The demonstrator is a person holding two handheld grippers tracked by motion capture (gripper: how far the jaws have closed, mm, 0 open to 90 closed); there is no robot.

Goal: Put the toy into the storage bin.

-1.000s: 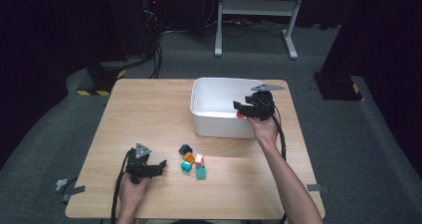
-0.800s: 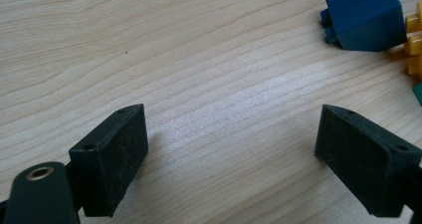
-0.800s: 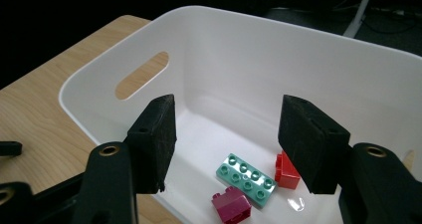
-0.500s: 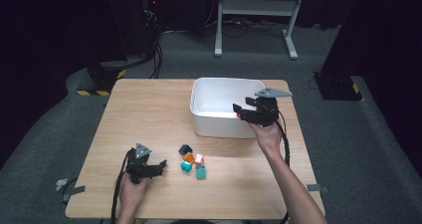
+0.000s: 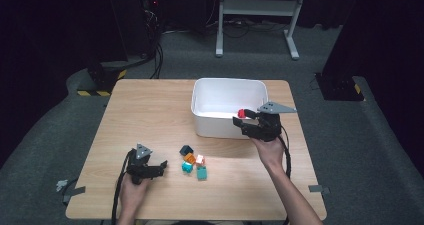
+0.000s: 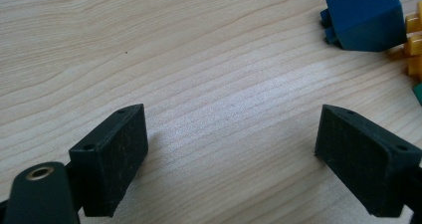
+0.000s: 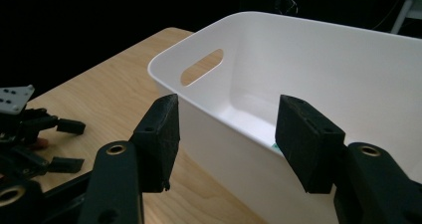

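A wooden table [image 5: 150, 110] fills the middle of the high view. On its far right part stands a white bin [image 5: 227, 92], open at the top, with a slot handle in its left end wall [image 7: 201, 66].

The right gripper [image 5: 245, 124] hangs at the bin's near rim, over its right half, held from the near side by the right hand [image 5: 269, 152]. In the right gripper view its jaws stand apart with nothing between them, the left one outside the near wall and the right one over the inside. A small red spot [image 5: 242, 113] sits at the gripper's far tip; what it is cannot be told.

The left gripper [image 5: 162, 165] lies low on the near left of the table, pointing right, in the left hand [image 5: 131, 187]. In the left gripper view its jaws are wide apart over bare wood, holding nothing.

Just right of it, well apart from the bin, lies a small cluster of blocks: a dark blue block [image 5: 186, 150] farthest, an orange block [image 5: 189, 158] and a pale red block [image 5: 200, 160] next, and two teal blocks [image 5: 201, 173] nearest.
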